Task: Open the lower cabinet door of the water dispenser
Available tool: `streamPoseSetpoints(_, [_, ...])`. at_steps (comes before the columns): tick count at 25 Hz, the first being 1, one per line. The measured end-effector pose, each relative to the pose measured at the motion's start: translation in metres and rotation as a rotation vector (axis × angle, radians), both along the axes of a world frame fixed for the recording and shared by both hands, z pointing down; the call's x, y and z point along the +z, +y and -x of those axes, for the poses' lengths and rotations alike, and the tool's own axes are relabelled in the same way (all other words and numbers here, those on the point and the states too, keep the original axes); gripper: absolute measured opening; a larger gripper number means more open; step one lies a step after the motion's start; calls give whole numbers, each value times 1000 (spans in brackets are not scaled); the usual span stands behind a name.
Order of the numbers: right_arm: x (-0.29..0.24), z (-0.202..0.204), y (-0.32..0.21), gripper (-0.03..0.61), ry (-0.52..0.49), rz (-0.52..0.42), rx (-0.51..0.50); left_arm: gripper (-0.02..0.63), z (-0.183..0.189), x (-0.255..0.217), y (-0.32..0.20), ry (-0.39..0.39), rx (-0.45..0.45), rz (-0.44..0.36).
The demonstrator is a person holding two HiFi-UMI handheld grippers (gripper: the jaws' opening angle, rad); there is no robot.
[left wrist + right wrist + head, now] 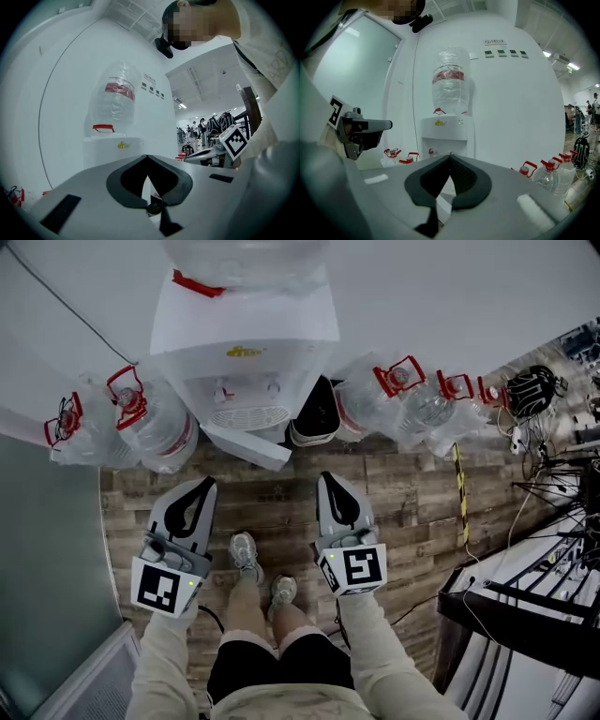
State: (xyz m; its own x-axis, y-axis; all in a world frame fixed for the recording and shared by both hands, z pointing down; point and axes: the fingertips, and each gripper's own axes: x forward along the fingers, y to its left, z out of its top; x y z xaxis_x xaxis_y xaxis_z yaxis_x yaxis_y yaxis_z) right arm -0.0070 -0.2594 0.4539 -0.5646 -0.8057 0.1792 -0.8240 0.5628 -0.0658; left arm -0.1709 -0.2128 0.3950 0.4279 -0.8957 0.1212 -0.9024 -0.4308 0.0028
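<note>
From the head view, your left claw and right claw hover side by side above the wooden floor. Both point toward the water dispenser. At its foot the lower cabinet door juts out toward you, swung open, and neither claw touches it. Water jugs stand along the wall on either side.

In the left gripper view, your left claw's jaws meet at the tips with nothing between them. The dispenser stands ahead, and your right claw shows off to the right.

In the right gripper view, the jaws are pressed together and empty. The dispenser is straight ahead with its bottle on top, and your left claw is at the left edge.
</note>
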Motion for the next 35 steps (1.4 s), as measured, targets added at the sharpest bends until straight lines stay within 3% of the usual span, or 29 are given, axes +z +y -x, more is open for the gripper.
streamPoseSetpoints(7, [-86,-6,30,9,26,-36,-41,2,-8,-82,25,-26,1,-74])
streamPoseSetpoints(15, [-155,-12,65,9,24,-75,-60,2,-19,-143,58,-34,-6,-97])
streamPoseSetpoints(35, [-255,-45,123,9,-17,-147,-63,2,-51,-250,116,-26,-26,-204])
